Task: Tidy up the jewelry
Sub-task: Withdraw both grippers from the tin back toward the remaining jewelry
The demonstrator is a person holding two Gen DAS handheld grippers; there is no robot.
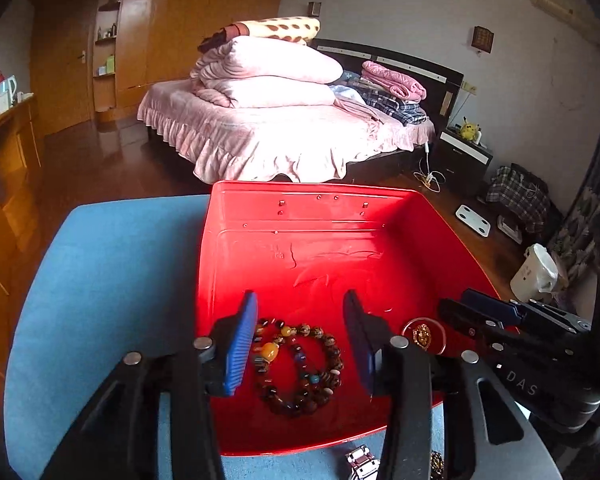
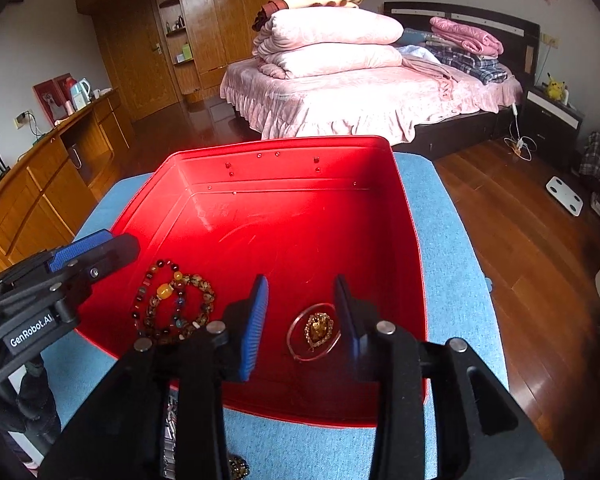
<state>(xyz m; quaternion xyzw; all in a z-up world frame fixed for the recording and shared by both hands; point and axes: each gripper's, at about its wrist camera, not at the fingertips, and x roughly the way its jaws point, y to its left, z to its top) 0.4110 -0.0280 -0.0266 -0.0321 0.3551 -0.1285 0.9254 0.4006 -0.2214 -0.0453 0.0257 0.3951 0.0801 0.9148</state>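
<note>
Both pairs of fingers stand open and hold nothing. On the left gripper [image 1: 300, 340], the blue pads are apart, and the beaded bracelets [image 1: 298, 368] lie between them on the floor of the red tray [image 1: 300, 200], not pressed by either pad. On the right gripper [image 2: 302, 320], the fingers also stand apart, on both sides of the gold pendant in its clear ring [image 2: 315, 332], which rests flat in the tray just beside the bracelets. I cannot see any pad touching the pieces.

Going outward, the tray sits on a blue bench [image 1: 100, 280], and most of its inside is bare. At the near edge of the bench, outside the tray, a metal watch band [image 1: 362, 464] lies partly hidden under the grippers, and beside it a small dark beaded piece [image 1: 436, 466] that I cannot identify well.

As I judge it, the task is about half done: two lots of jewelry are already in the tray, and at least these two pieces on the bench remain to be picked up and put inside.
</note>
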